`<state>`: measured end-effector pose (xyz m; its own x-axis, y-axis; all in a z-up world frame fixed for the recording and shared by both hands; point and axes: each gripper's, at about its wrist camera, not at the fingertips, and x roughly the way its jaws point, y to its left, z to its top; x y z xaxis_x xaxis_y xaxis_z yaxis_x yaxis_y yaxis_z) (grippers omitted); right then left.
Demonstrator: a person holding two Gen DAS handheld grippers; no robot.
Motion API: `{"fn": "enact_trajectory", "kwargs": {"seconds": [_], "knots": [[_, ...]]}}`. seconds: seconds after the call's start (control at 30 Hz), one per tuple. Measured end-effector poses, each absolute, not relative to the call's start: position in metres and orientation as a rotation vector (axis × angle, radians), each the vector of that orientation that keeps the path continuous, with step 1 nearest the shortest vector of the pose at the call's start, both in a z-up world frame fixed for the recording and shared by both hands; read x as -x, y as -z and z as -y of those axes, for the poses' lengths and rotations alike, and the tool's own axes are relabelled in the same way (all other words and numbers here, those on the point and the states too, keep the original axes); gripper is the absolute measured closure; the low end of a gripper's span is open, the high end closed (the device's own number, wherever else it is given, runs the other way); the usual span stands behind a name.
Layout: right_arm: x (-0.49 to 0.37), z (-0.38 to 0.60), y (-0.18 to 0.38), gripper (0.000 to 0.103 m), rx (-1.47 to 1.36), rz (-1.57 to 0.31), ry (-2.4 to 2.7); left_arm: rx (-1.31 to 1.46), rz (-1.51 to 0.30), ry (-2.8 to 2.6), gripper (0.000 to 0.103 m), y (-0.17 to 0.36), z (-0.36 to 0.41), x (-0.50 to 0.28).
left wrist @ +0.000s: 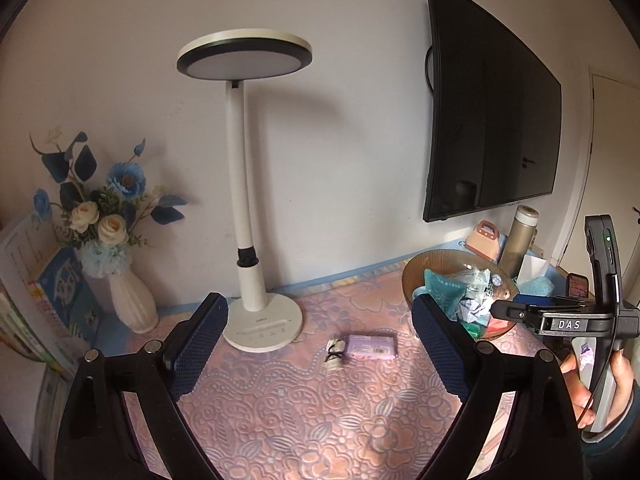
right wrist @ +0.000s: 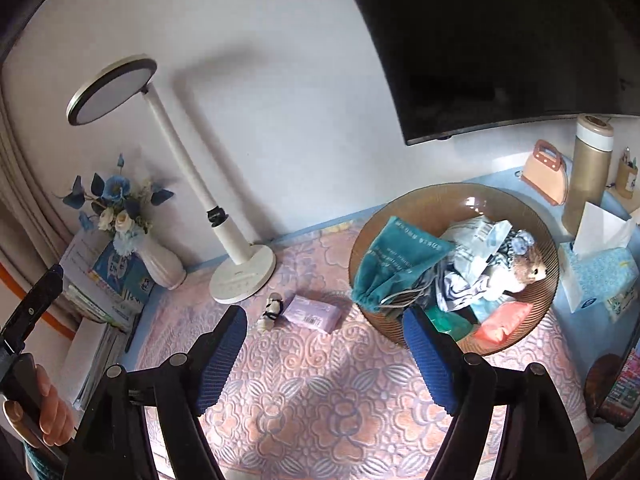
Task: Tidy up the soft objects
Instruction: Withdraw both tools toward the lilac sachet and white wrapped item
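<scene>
while both grippers hover over a pink patterned cloth (right wrist: pixel 312 408), the left gripper (left wrist: pixel 320 344) and right gripper (right wrist: pixel 324 352) stand wide apart and empty. a brown bowl (right wrist: pixel 420 200) at the right holds a teal pouch (right wrist: pixel 396 260), plush toy (right wrist: pixel 524 272) and other soft things. a purple pack (right wrist: pixel 314 314) lies on the cloth beside a lamp (right wrist: pixel 240 276).

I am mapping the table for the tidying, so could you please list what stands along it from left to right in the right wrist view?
Stack of books → white vase → desk lamp → small rolled item → purple packet → amber bowl → tissue box.
</scene>
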<state>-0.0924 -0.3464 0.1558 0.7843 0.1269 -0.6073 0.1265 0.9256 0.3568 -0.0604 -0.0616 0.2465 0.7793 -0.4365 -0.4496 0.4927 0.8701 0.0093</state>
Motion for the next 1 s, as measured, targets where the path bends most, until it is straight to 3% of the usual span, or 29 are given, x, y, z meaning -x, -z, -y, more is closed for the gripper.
{"fn": "enact_trajectory", "kwargs": {"seconds": [0.57, 0.77, 0.87, 1.0], "knots": [[0.019, 0.270, -0.014, 0.024, -0.138, -0.906, 0.013, 0.008, -0.739, 0.342, 0.011, -0.034, 0.040, -0.003], [0.021, 0.264, 0.008, 0.024, -0.078, -0.875, 0.011, -0.006, -0.725, 0.288, 0.009, -0.029, 0.041, 0.001], [0.032, 0.262, 0.001, 0.014, -0.066, -0.811, 0.011, -0.059, -0.743, 0.296, 0.009, -0.027, 0.050, 0.001], [0.038, 0.254, -0.003, 0.008, -0.022, -0.786, 0.022, -0.086, -0.755, 0.285, 0.009, -0.025, 0.053, -0.003]]}}
